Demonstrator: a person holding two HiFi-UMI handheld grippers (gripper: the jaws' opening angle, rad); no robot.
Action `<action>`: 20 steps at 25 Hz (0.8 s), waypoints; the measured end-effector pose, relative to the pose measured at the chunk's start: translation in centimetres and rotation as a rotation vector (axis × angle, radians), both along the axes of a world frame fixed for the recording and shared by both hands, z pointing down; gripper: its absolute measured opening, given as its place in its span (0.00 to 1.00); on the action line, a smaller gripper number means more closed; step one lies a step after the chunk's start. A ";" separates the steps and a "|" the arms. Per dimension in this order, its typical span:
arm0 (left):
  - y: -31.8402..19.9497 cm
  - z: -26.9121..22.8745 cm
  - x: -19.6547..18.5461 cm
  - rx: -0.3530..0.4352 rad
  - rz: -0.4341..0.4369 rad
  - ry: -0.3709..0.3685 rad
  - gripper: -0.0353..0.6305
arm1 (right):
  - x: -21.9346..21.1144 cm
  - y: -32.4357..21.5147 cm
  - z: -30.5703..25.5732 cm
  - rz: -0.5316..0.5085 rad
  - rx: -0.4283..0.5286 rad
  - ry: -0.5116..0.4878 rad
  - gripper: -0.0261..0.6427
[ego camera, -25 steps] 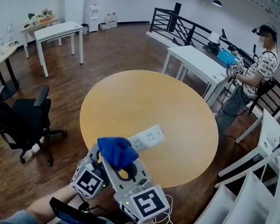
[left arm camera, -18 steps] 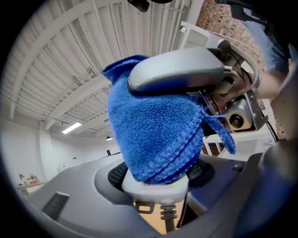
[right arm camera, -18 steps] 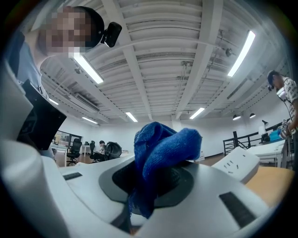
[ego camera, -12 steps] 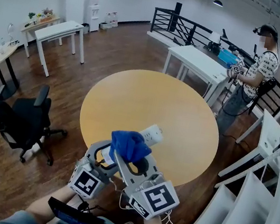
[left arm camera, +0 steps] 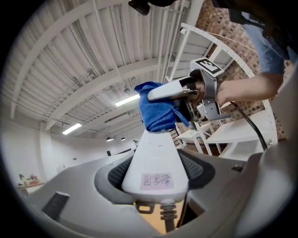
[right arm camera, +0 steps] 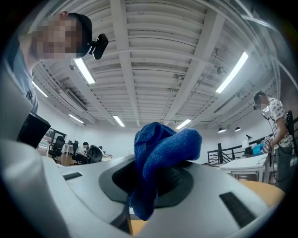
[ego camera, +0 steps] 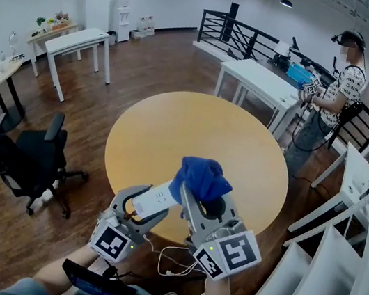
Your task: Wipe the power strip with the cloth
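The white power strip [ego camera: 155,200] is held off the round table, with my left gripper [ego camera: 143,206] shut on its cable end. In the left gripper view the strip [left arm camera: 156,160] runs away from the jaws of the left gripper [left arm camera: 156,179], its cable hanging below. The blue cloth [ego camera: 202,176] is bunched in my right gripper [ego camera: 205,198], which is shut on it, and it rests on the strip's far end. In the left gripper view the cloth [left arm camera: 158,111] covers that end. The right gripper view shows the cloth [right arm camera: 160,151] filling the right gripper [right arm camera: 153,183].
The round wooden table [ego camera: 174,124] lies below both grippers. The strip's white cable [ego camera: 178,264] loops down near the person's hands. A black office chair [ego camera: 34,159] stands to the left, white tables behind, white shelving [ego camera: 338,276] at right. A person [ego camera: 338,85] stands at back right.
My right gripper has carried the cloth along the strip, from the near end to the far end, up and right. The left gripper has stayed shut on the strip.
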State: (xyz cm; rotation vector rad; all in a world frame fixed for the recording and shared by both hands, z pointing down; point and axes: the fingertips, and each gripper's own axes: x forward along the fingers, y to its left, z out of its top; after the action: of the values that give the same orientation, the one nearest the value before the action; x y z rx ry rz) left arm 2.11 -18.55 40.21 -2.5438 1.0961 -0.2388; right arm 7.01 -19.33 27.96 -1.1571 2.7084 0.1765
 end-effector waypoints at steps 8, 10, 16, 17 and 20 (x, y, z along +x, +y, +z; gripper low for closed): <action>0.2 0.2 -0.3 -0.006 -0.003 0.006 0.49 | 4.6 -1.8 -2.0 0.130 0.035 -0.027 0.15; 0.3 0.4 -0.5 -0.009 -0.002 0.007 0.49 | 5.1 -2.1 -2.1 0.146 0.035 -0.029 0.15; 0.4 0.6 -0.4 -0.013 -0.001 -0.005 0.49 | 6.3 -2.5 -2.2 0.177 0.041 -0.028 0.15; 0.4 0.6 -0.3 -0.012 -0.001 -0.005 0.49 | 6.4 -2.6 -2.4 0.182 0.044 -0.028 0.15; 0.5 0.5 -0.2 -0.009 0.000 0.000 0.49 | 6.6 -2.7 -2.8 0.189 0.054 -0.027 0.15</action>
State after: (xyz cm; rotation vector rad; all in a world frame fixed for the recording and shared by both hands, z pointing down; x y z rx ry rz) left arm 1.94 -18.08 40.71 -2.5518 1.0982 -0.2442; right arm 13.58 -22.03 25.12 -1.3884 2.5528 0.2575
